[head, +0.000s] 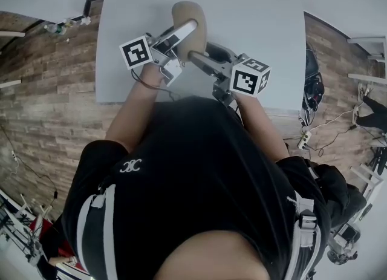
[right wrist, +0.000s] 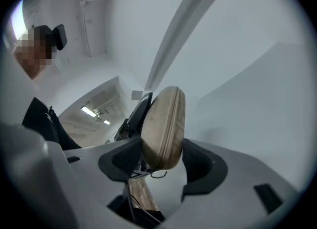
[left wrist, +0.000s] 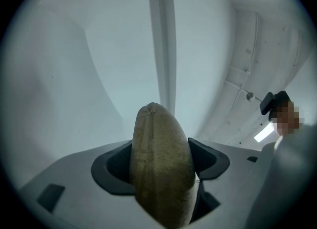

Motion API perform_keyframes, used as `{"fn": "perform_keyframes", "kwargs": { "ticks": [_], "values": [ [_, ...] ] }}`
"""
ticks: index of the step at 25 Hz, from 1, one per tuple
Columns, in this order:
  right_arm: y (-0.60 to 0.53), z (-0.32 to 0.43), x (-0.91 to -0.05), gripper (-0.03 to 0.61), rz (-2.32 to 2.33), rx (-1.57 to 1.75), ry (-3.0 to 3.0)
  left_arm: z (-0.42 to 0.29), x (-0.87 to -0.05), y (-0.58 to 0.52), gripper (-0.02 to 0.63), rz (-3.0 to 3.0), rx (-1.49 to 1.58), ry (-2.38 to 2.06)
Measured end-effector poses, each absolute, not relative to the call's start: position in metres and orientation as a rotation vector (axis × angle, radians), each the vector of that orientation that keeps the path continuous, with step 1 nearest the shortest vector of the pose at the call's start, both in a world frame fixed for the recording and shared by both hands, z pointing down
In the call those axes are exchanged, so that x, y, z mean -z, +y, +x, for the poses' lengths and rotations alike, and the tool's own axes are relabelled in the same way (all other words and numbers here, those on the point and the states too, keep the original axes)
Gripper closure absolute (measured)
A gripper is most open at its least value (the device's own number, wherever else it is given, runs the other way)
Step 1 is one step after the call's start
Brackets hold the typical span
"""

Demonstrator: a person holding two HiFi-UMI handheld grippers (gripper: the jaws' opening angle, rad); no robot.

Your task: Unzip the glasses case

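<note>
My left gripper [left wrist: 161, 163] has its fingers [left wrist: 113, 167] clamped on the tan glasses case [head: 188, 19], holding it over the white worktop [head: 260, 37]. My right gripper [right wrist: 161, 161] has its fingers spread, with the case's other end between them (zipper seam showing) but not squeezed.

head camera looks steeply down at the tabletop [head: 254, 31]; both claw cameras, close in, share the glasses case [left wrist: 161, 168] at 6 o'clock.

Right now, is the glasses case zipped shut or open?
Shut: in both gripper views the halves of the glasses case meet along the zip line, with no gap showing.
</note>
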State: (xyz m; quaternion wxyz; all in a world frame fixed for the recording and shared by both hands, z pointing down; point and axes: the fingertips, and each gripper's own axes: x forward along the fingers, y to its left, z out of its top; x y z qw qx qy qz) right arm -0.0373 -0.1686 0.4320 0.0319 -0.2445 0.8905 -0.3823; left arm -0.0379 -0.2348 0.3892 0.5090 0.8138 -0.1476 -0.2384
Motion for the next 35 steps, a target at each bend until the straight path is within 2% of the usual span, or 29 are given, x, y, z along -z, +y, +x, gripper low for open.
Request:
{"fn": "perform_keyframes", "kwargs": {
  "ticks": [4,5,7,8,14,15,16,17,22,28,35],
  "values": [
    [-0.167,-0.034,-0.440,0.328,-0.844,1.103,2.860,-0.034,-0.402,-0.233,0.289,2.011,0.504,-0.414],
    [-0.167,-0.032,-0.443,0.328,-0.885,1.069,2.890,-0.031,-0.409,-0.233,0.272,2.055,0.441,-0.462],
    [-0.167,-0.029,-0.448,0.328,-0.951,1.038,2.913,-0.026,-0.424,-0.232,0.189,2.132,0.307,-0.542],
    [-0.169,-0.027,-0.451,0.328,-0.981,1.042,2.907,-0.026,-0.430,-0.231,0.177,2.161,0.250,-0.576],
    [-0.185,0.013,-0.493,0.342,-1.381,1.015,2.945,-0.063,-0.471,-0.234,0.164,2.224,-0.097,-0.903],
    [-0.187,0.021,-0.504,0.353,-1.452,0.985,2.982,-0.073,-0.482,-0.234,0.211,2.188,-0.177,-0.987],
    [-0.189,0.027,-0.515,0.367,-1.502,0.958,3.017,-0.084,-0.492,-0.235,0.433,2.140,-0.244,-1.086],
    [-0.192,0.030,-0.524,0.377,-1.529,0.926,3.050,-0.094,-0.499,-0.236,0.611,2.093,-0.287,-1.171],
    [-0.205,0.030,-0.536,0.382,-1.520,0.693,3.219,-0.078,-0.501,-0.225,0.611,2.082,-0.238,-1.125],
    [-0.205,0.045,-0.546,0.377,-1.567,0.571,3.230,-0.055,-0.500,-0.208,0.611,2.132,-0.308,-1.157],
    [-0.183,0.079,-0.560,0.341,-1.611,0.770,3.062,-0.045,-0.511,-0.189,0.611,2.061,-0.317,-1.199]
  ]
}}
